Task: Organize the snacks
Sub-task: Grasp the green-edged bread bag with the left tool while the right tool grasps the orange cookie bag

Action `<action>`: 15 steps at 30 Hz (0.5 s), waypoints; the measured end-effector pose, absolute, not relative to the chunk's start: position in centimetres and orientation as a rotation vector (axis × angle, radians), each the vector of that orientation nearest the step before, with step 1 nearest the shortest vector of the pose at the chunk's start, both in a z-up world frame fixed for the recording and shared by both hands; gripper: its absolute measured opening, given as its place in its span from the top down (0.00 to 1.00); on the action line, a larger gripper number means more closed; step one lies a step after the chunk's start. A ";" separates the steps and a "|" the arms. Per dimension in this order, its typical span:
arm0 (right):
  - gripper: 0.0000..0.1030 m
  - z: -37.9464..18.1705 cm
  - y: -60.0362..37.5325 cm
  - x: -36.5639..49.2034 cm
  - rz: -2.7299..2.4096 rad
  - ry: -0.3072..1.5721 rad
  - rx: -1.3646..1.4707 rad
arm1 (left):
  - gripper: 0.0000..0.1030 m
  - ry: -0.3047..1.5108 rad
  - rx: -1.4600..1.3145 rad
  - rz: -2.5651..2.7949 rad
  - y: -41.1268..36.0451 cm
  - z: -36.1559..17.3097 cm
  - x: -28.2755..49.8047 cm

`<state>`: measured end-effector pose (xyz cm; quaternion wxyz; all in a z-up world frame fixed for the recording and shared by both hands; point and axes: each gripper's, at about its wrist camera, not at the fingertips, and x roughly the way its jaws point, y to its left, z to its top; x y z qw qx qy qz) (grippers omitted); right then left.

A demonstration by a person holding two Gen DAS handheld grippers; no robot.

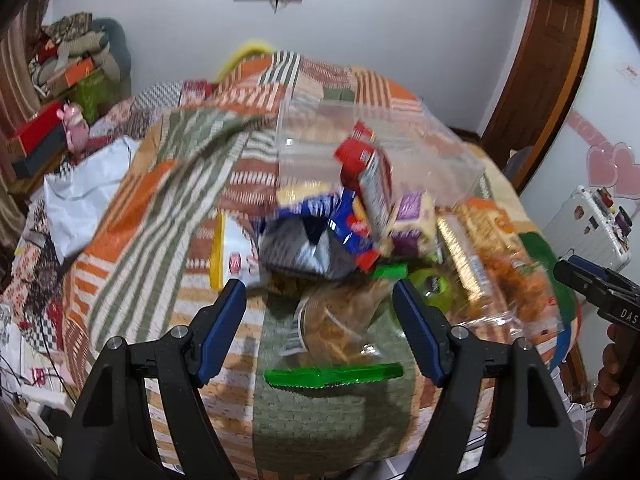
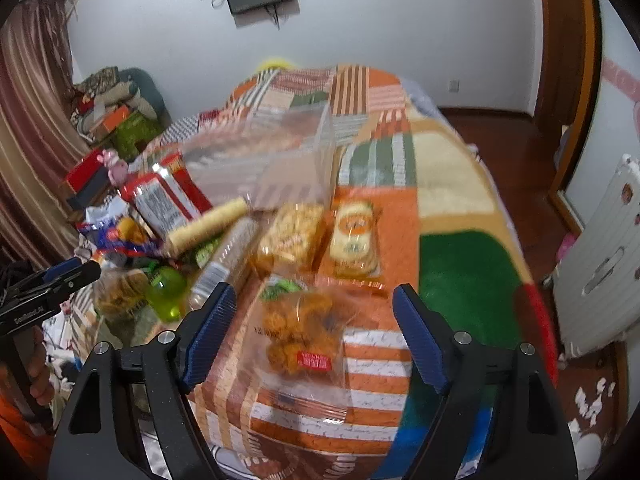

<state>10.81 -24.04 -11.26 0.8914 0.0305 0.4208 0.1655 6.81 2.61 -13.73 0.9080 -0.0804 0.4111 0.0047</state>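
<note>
Snacks lie heaped on a patchwork bedspread (image 1: 132, 240). In the left wrist view my left gripper (image 1: 320, 300) is open above a clear bag of brown snacks with a green seal (image 1: 334, 376). Behind it lie a red box (image 1: 370, 176), a blue packet (image 1: 344, 220) and a clear plastic bin (image 1: 360, 136). In the right wrist view my right gripper (image 2: 314, 312) is open over a clear bag of fried orange snacks (image 2: 300, 328). Beyond it are a popcorn pack (image 2: 290, 236), a round pastry pack (image 2: 354, 236), a wafer roll (image 2: 208, 228), a green bottle (image 2: 166, 288) and the clear bin (image 2: 296, 152).
A white plastic bag (image 1: 86, 192) lies at the bed's left. Boxes and clutter (image 1: 44, 140) stand by the curtain. A white radiator (image 2: 600, 264) and wooden door frame (image 1: 552, 80) are at the right. The other gripper shows at each view's edge (image 1: 596, 280) (image 2: 52, 284).
</note>
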 end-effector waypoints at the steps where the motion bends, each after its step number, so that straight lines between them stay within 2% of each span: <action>1: 0.27 -11.7 -23.9 10.9 0.349 0.893 0.065 | 0.27 0.864 -0.169 0.014 2.7 -14.2 7.0; 12: 0.27 -14.0 -23.8 11.5 0.406 1.006 0.121 | 0.19 0.933 -0.205 -0.008 2.4 -17.5 8.5; 14: 0.29 -14.4 -23.6 11.5 0.415 1.016 0.121 | 0.19 0.957 -0.204 -0.005 2.2 -18.4 8.9; 15: 0.34 -14.5 -23.6 11.4 0.418 1.023 0.121 | 0.19 0.970 -0.205 -0.002 2.1 -18.8 8.9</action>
